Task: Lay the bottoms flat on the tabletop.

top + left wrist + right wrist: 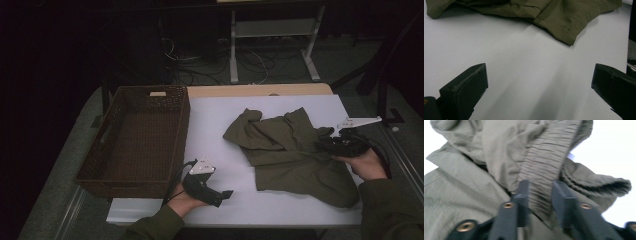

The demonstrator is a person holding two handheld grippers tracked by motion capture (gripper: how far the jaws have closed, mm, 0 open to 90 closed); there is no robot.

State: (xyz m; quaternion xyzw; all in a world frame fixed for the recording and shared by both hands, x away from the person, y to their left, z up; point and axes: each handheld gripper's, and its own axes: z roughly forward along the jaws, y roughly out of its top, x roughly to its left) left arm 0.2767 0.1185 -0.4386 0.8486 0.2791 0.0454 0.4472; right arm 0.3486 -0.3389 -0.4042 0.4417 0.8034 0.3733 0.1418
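An olive-green garment (290,150) lies crumpled on the right half of the white table (215,125). My right gripper (324,143) lies on the garment's right edge, pointing left. In the right gripper view its jaws (540,195) stand slightly apart, with the garment's ribbed elastic band (544,162) running between them and loose folds around. My left gripper (227,195) rests near the table's front edge, left of the garment. It (539,85) is wide open over bare table, with the garment's hem (554,22) lying farther ahead.
A dark brown wicker basket (150,187) with nothing in it stands at the table's left side. Past the far edge are a desk frame (272,45) and cables on the floor. The person's sleeves come in from the bottom.
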